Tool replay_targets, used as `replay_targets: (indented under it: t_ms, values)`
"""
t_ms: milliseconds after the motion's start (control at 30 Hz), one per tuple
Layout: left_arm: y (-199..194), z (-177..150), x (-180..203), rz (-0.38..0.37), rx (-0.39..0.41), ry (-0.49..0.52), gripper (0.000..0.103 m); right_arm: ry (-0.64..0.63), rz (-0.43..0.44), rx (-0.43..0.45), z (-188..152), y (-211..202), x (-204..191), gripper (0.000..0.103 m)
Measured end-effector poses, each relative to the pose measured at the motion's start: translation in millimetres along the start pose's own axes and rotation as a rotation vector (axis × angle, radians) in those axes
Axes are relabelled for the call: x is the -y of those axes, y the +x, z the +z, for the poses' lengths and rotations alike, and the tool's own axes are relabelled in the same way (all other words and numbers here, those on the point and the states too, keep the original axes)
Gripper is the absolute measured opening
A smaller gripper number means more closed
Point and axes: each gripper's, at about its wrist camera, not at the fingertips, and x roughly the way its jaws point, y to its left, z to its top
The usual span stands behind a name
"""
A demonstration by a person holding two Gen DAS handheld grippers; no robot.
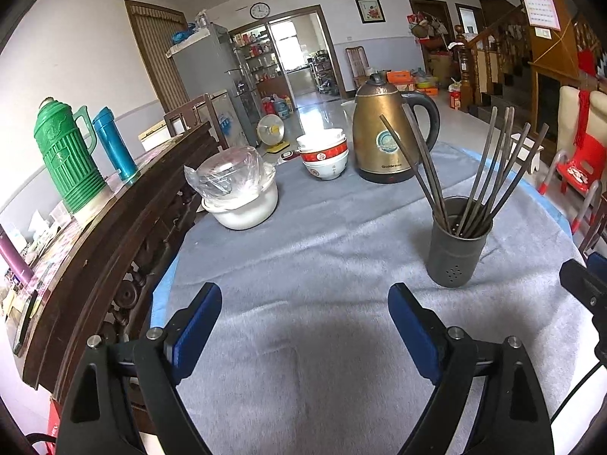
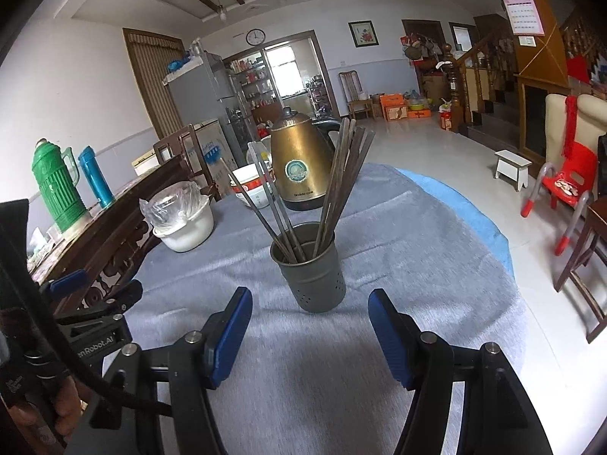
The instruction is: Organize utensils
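Observation:
A dark grey perforated utensil holder stands upright on the grey cloth and holds several dark chopsticks. It also shows in the right wrist view, with the chopsticks fanned out of it. My left gripper is open and empty, low over the cloth, left of the holder. My right gripper is open and empty, just short of the holder, which stands between the lines of its fingers. Part of the right gripper shows at the right edge of the left wrist view.
A bronze kettle stands behind the holder. Stacked bowls and a white pot with a plastic-wrapped glass lid are at the back left. A dark wooden sideboard borders the table's left, carrying a green thermos and a blue flask.

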Motion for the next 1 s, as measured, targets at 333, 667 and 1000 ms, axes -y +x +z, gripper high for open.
replay_targets:
  t_ms: [333,667,1000]
  values:
    - [-7,-4,-7,0.005,0.002,-0.015,0.090,-0.003,-0.002,-0.014,-3,-1,-4,0.068]
    - [-6,-10,-20,0.029,-0.005,-0.037,0.090,-0.020,-0.001,-0.017,-6,-2,-17,0.068]
    - [-2,-21,-38,0.044,-0.023,-0.070,0.090,-0.037,-0.005,-0.022,-10,-1,-32,0.068]
